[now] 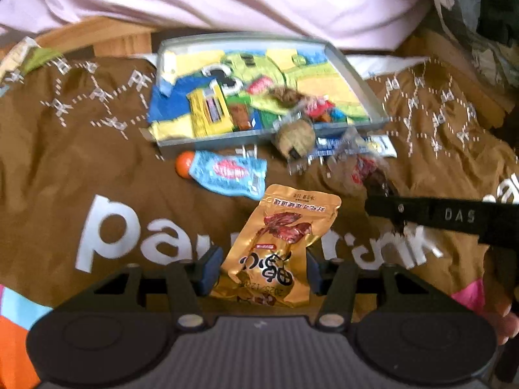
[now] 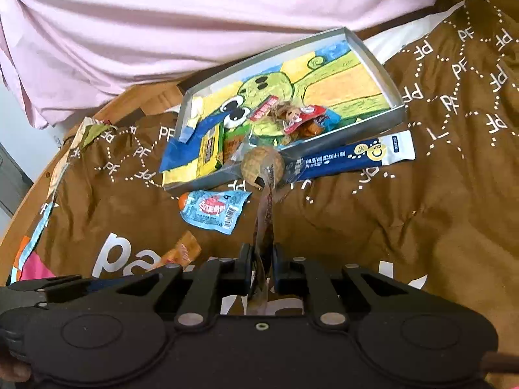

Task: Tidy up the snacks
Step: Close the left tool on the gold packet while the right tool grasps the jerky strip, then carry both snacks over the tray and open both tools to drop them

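Gold foil of a snack packet (image 1: 275,246) sits pinched between the blue pads (image 1: 207,270) of the left gripper (image 1: 262,272), and the right gripper (image 2: 262,259) is clenched on a thin clear wrapper (image 2: 264,227) seen edge-on. Both packets hang above the brown cloth (image 2: 405,227), near the grey tray (image 2: 394,115) lying farther off. This looks like the carrying step; next, each should be brought over the tray and released among the snacks inside.
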Motion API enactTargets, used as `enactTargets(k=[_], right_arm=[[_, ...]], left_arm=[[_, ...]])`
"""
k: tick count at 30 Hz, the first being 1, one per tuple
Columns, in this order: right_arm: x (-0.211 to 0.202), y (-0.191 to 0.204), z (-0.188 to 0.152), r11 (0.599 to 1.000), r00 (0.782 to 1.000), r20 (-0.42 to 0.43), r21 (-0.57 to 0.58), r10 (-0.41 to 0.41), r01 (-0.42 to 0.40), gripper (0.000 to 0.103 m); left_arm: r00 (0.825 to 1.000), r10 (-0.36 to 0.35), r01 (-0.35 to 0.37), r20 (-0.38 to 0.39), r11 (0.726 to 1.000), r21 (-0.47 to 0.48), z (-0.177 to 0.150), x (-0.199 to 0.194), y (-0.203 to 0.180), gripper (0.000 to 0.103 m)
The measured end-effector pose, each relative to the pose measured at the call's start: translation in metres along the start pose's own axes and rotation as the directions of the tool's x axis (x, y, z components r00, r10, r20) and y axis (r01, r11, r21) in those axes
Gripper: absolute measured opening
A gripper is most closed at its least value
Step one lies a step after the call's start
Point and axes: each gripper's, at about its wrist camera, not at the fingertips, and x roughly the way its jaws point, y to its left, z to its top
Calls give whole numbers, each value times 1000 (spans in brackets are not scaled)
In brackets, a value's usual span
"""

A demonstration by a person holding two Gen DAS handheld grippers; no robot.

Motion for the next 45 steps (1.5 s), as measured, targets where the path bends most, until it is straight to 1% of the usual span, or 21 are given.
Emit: enactTargets(k=[5, 11, 16, 19, 22, 24, 29, 31, 34, 36, 40, 45], right_arm=[[-14, 2, 3, 1000, 998, 65, -5, 11, -10, 12], [-19, 1, 17, 999, 986, 160, 1, 41, -42, 12], [-16, 6, 33, 998, 971, 234, -36, 49, -42, 12], [-13, 9, 39, 997, 964, 259, -74, 53, -35, 12], [-5, 12, 45, 993, 959, 277, -112, 61, -31, 12], [2, 14, 52, 992, 955, 287, -124, 72, -38, 12], [23, 20, 72, 983, 939, 333, -184, 85, -23, 12], [33, 20, 79, 981, 937, 341, -191, 83, -17, 12], [51, 19, 89, 978, 934, 349, -207, 79, -6, 12], [64, 18, 95, 977, 933, 351, -212, 74, 2, 12], [93, 16, 106, 979, 935, 350, -205, 57, 17, 12], [124, 11, 113, 980, 944, 326, -199, 44, 23, 12]], left_arm=[[996, 21, -16, 84, 998, -54, 10, -14, 10, 57], [987, 62, -41, 152, 990, -133, 26, -18, 31, 57], [971, 90, -35, 221, 970, -240, 48, -14, 54, 58], [958, 131, -60, 254, 962, -267, 54, -7, 63, 58], [952, 146, -65, 268, 955, -290, 63, 6, 70, 58], [948, 153, -66, 281, 953, -295, 71, 14, 72, 58], [925, 166, -65, 341, 955, -288, 91, 31, 71, 58], [913, 168, -65, 372, 960, -274, 97, 35, 68, 58], [901, 173, -78, 398, 966, -245, 105, 45, 66, 58], [898, 169, -77, 406, 969, -234, 110, 54, 67, 58], [899, 151, -60, 412, 973, -225, 117, 71, 68, 58], [903, 132, -40, 409, 974, -225, 117, 90, 71, 58]])
